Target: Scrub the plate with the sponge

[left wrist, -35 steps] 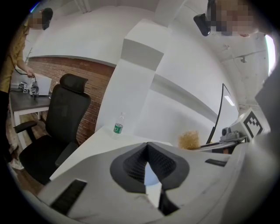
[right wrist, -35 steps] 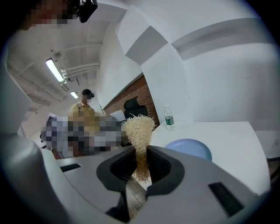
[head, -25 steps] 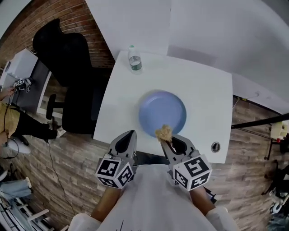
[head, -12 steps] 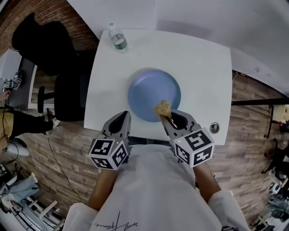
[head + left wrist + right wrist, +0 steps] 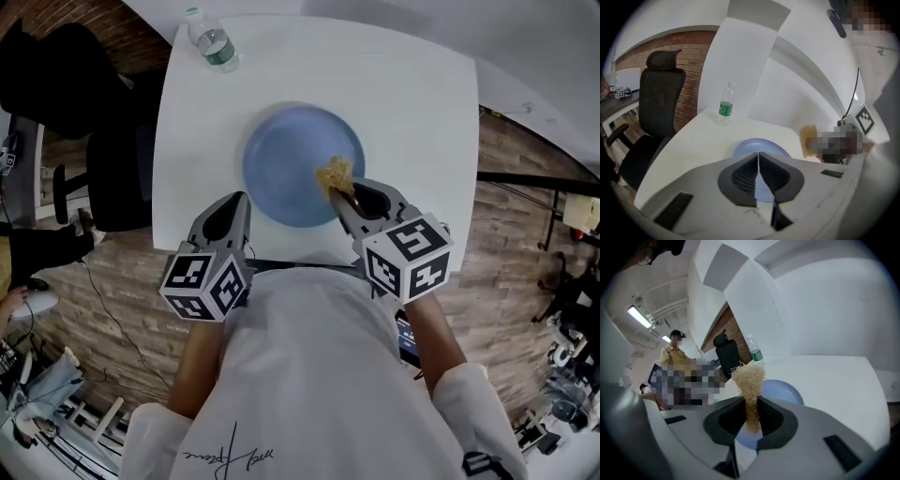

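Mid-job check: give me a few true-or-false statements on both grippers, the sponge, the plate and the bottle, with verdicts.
1. The right gripper is shut on the sponge. True.
2. The left gripper grips the plate by its rim. False: its jaws are together on nothing, at the near side of the plate.
3. The bottle lies on its side on the plate. False: it stands upright near a far corner of the table, apart from the plate.
4. In the head view the sponge sits over the plate's right part. True.
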